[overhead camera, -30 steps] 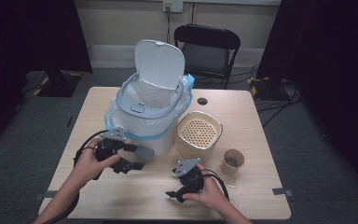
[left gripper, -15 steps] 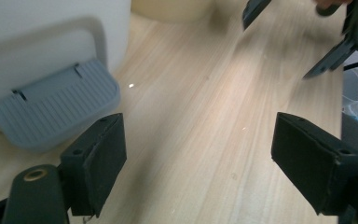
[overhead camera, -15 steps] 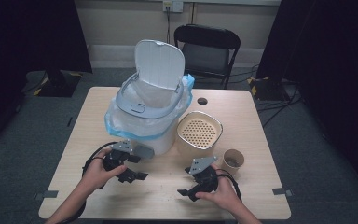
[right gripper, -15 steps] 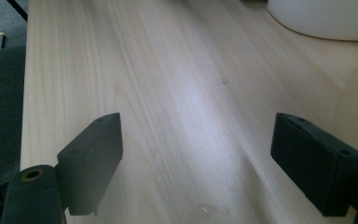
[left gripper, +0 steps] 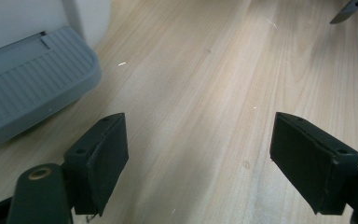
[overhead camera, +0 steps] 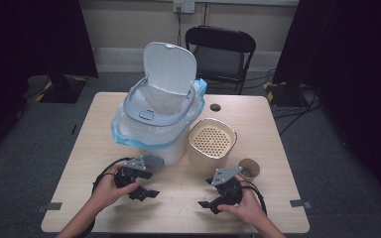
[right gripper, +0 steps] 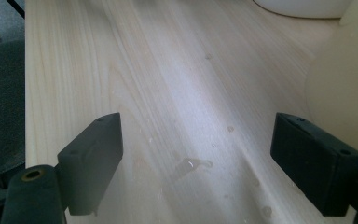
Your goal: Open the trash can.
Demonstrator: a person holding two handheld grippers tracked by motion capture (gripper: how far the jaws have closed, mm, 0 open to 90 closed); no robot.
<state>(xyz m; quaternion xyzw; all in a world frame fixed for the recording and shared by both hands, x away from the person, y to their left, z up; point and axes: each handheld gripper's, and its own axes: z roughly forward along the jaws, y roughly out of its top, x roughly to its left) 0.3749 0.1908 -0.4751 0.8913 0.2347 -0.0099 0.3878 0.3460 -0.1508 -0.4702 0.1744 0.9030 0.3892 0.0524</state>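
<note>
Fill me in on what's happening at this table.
A person sits at the wooden table with a gripper in each hand. The left gripper and the right gripper are both low over bare wood near the front edge, fingers apart, nothing between them. Behind them stand a white pedal bin with its lid up and a blue-edged bag lining it, a beige perforated container and a small brown cup. None of these is touched.

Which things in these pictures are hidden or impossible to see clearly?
- Inside of the bin, high view: the plastic bag lining it hides the bottom.
- Contents of the small cup, high view: too small to tell.
- Beige container, right gripper view: cut off by the right edge.
- Grey pedal, left gripper view: cut off by the left edge.
- Dark round thing on the table, high view: too small to name.
</note>
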